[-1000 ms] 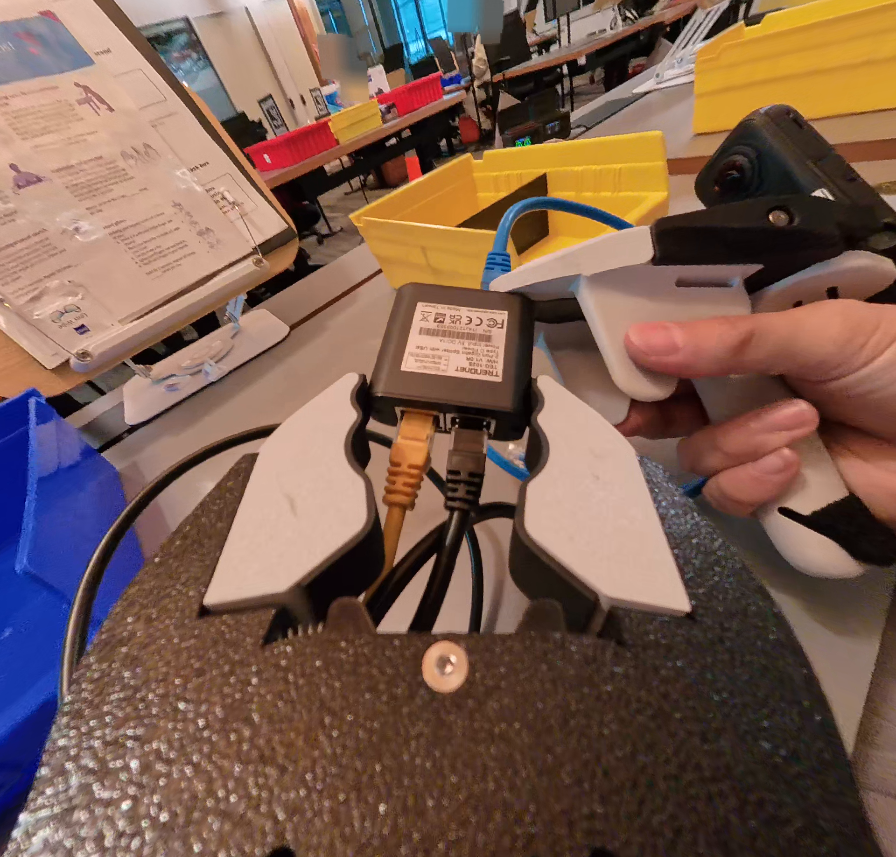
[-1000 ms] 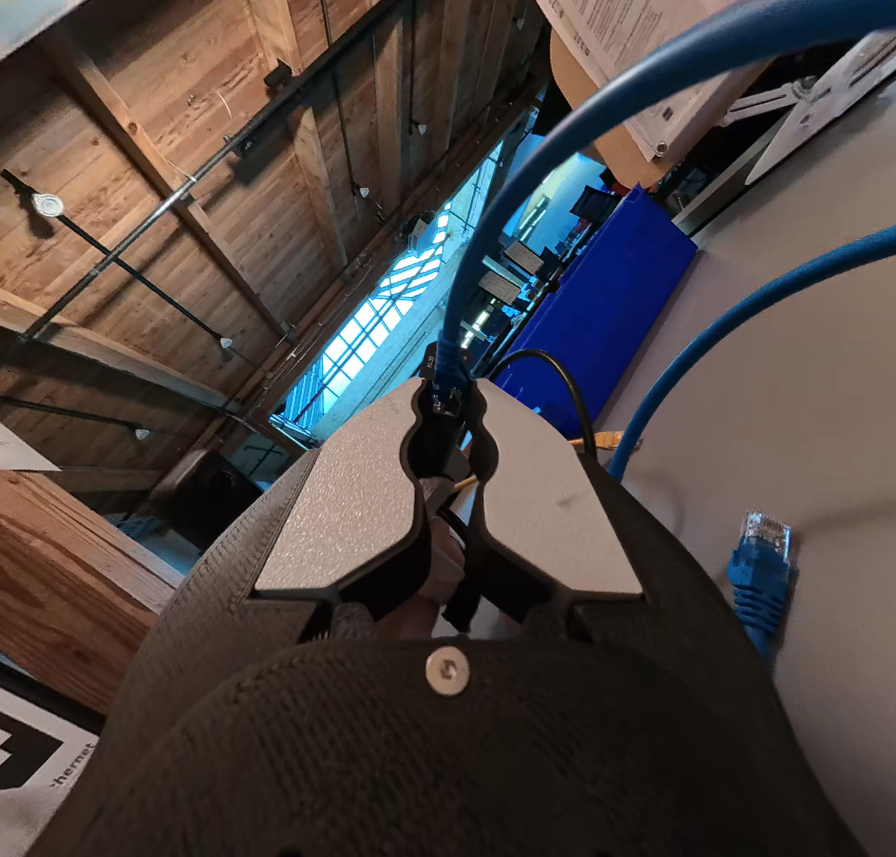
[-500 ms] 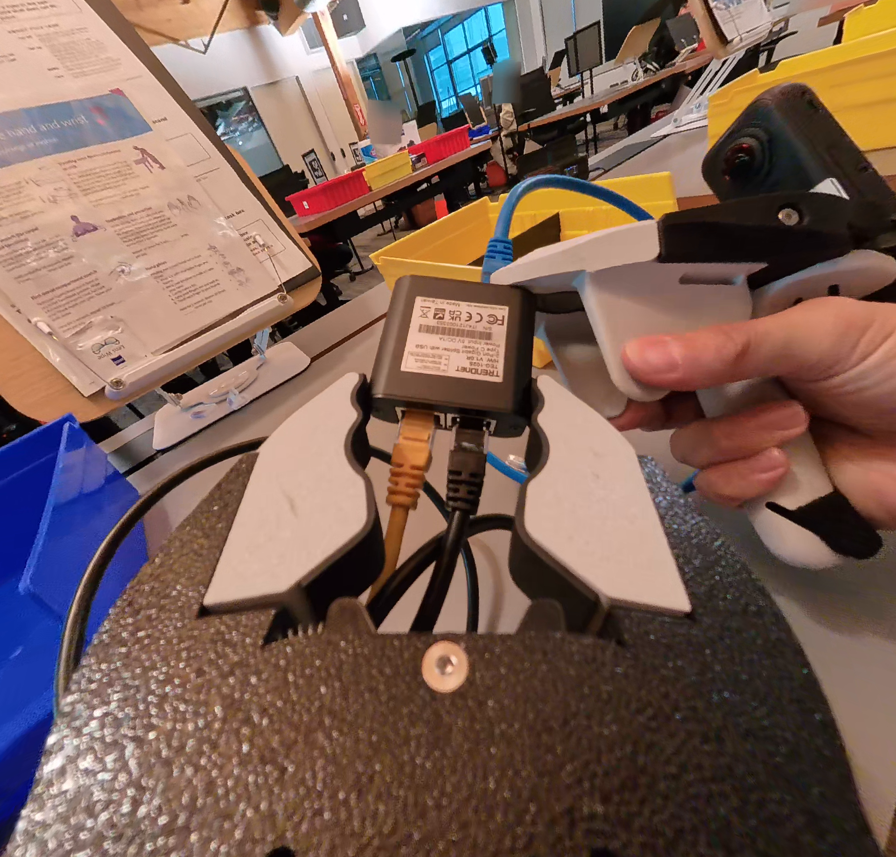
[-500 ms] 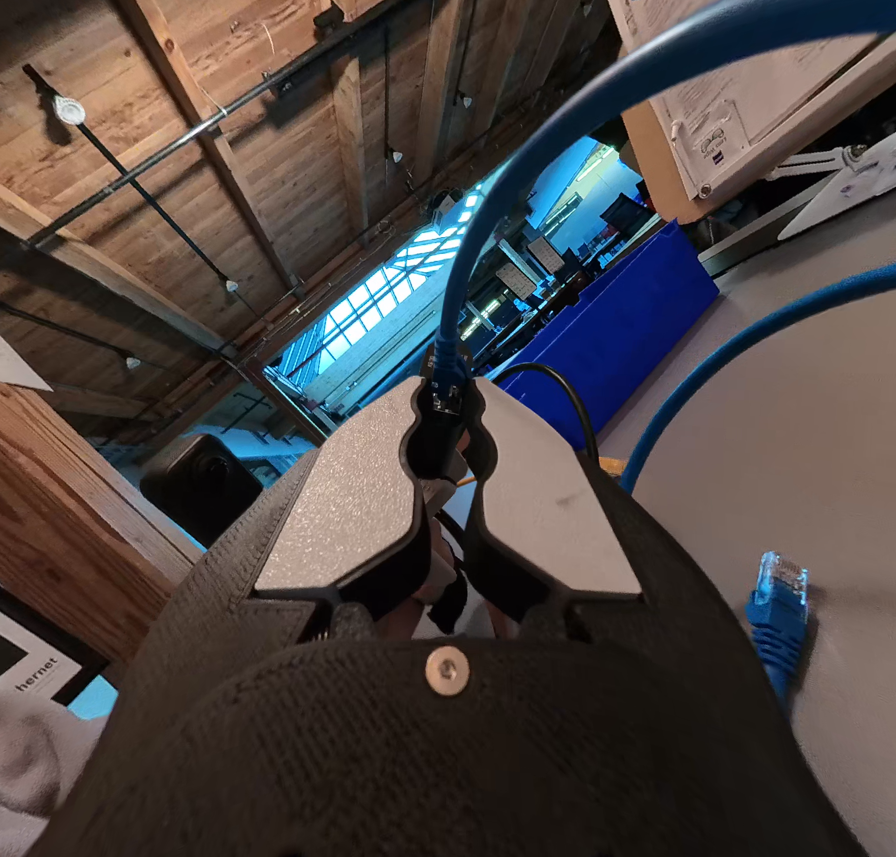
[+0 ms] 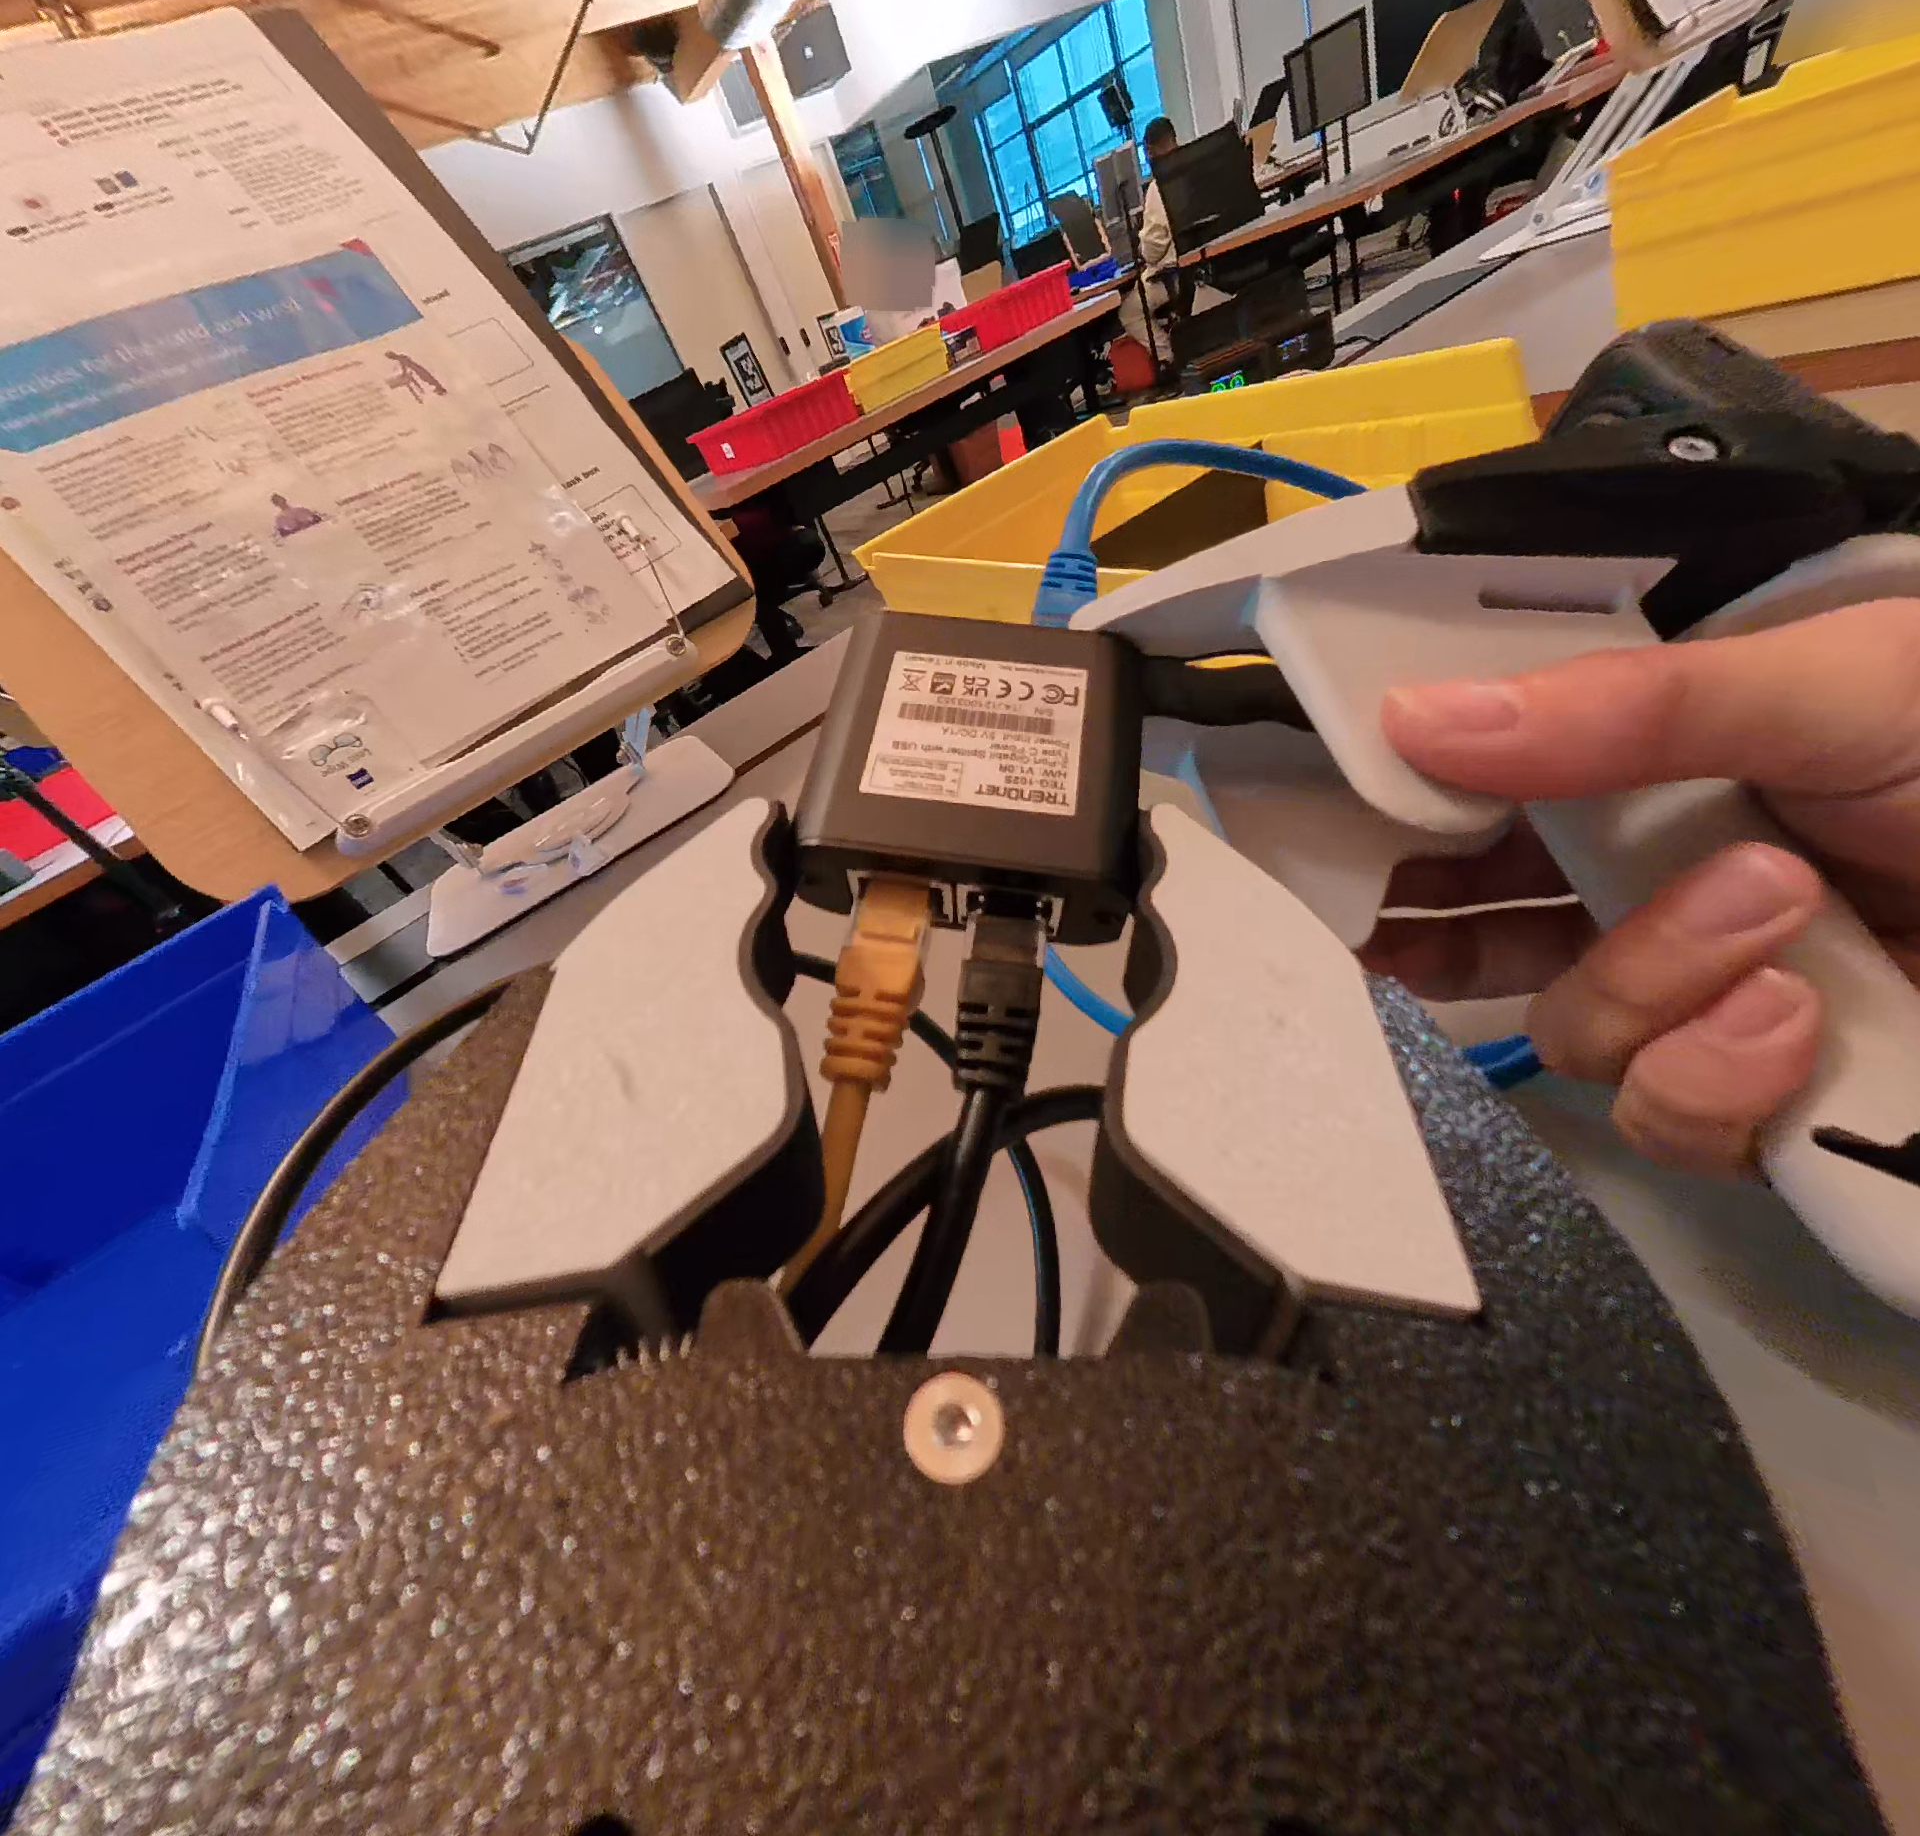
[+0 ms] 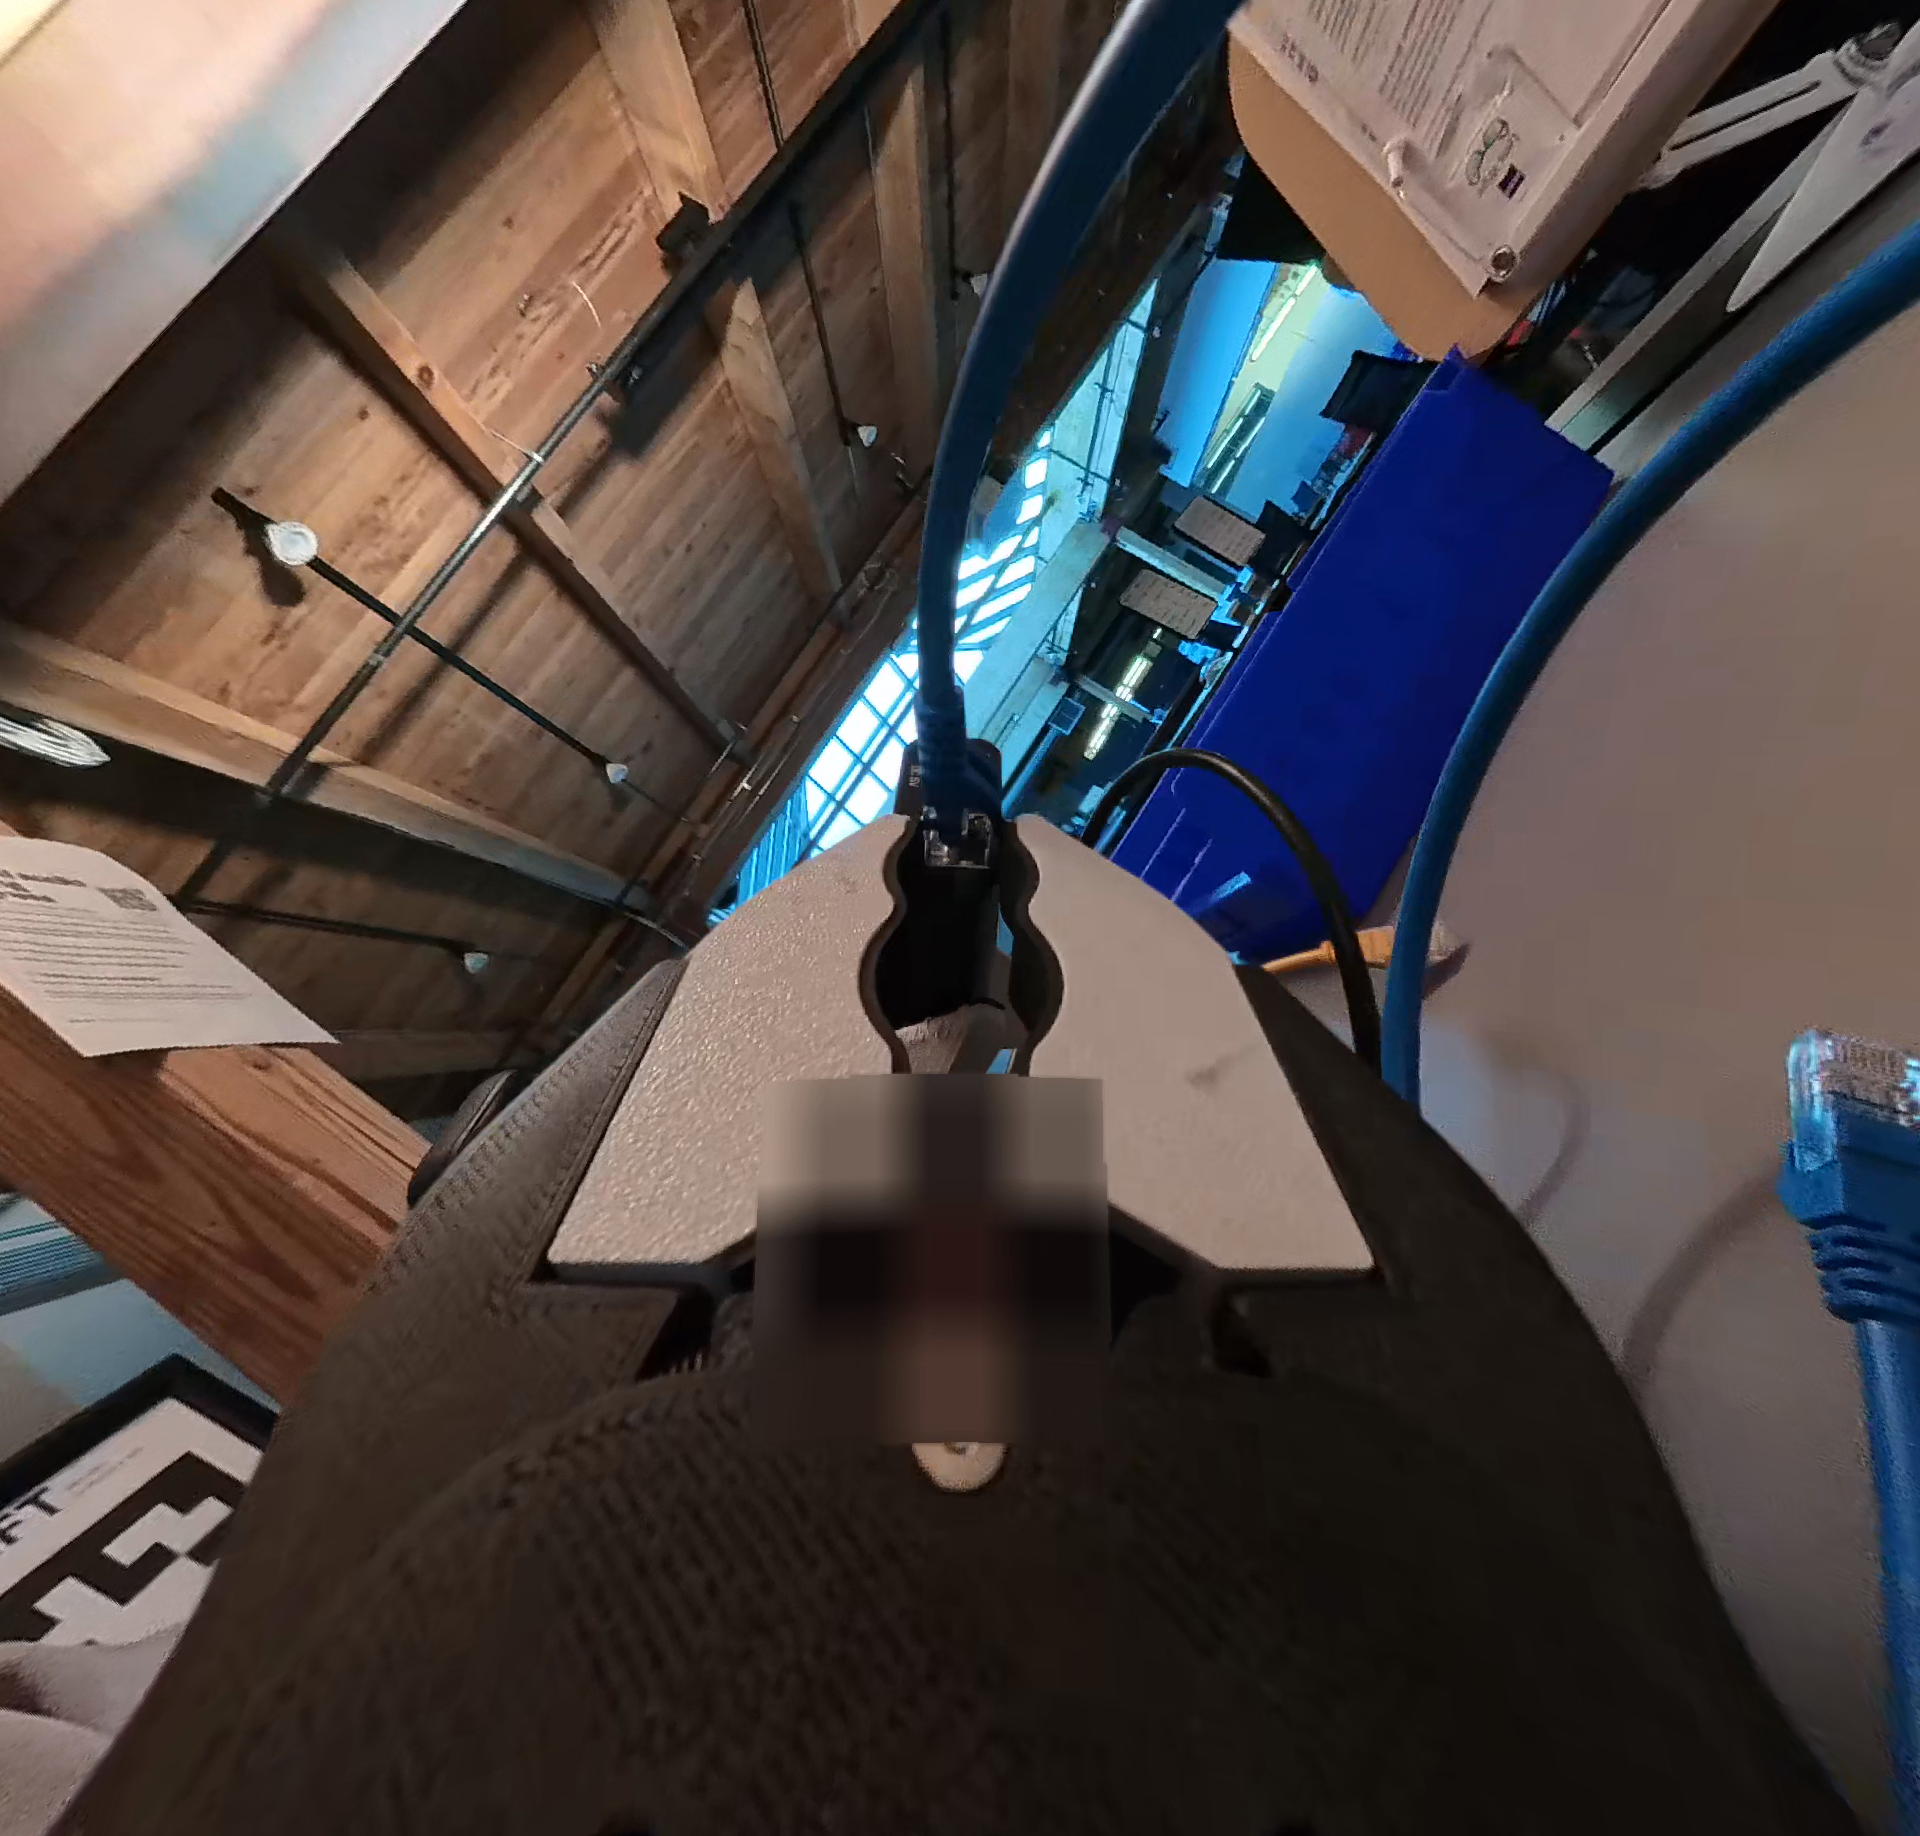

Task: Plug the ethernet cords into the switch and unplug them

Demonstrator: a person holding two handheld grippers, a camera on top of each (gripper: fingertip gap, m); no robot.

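Note:
My left gripper (image 5: 966,841) is shut on the black switch (image 5: 977,737) and holds it label-up above the table. An orange cord (image 5: 878,976) and a black cord (image 5: 1000,986) sit in its two near ports. A blue cord (image 5: 1065,571) enters its far side. My right gripper (image 6: 961,851), held by a hand (image 5: 1683,851), comes in from the right (image 5: 1174,612). It is shut at the blue cord's plug (image 6: 956,836), right where that plug meets the switch. The cord's other blue plug (image 6: 1860,1121) lies loose on the table.
A tilted document stand (image 5: 312,456) stands at the left over a blue bin (image 5: 125,1142). A yellow bin (image 5: 1320,425) is behind the switch. A thin black cable (image 6: 1299,851) and the blue cord's loop (image 6: 1507,706) trail over the grey table (image 6: 1714,851). My left and right fingertips are right by each other.
Both grippers and the switch have risen and tilted up together, so more ceiling shows. Both grips and the three plugged cords look unchanged.

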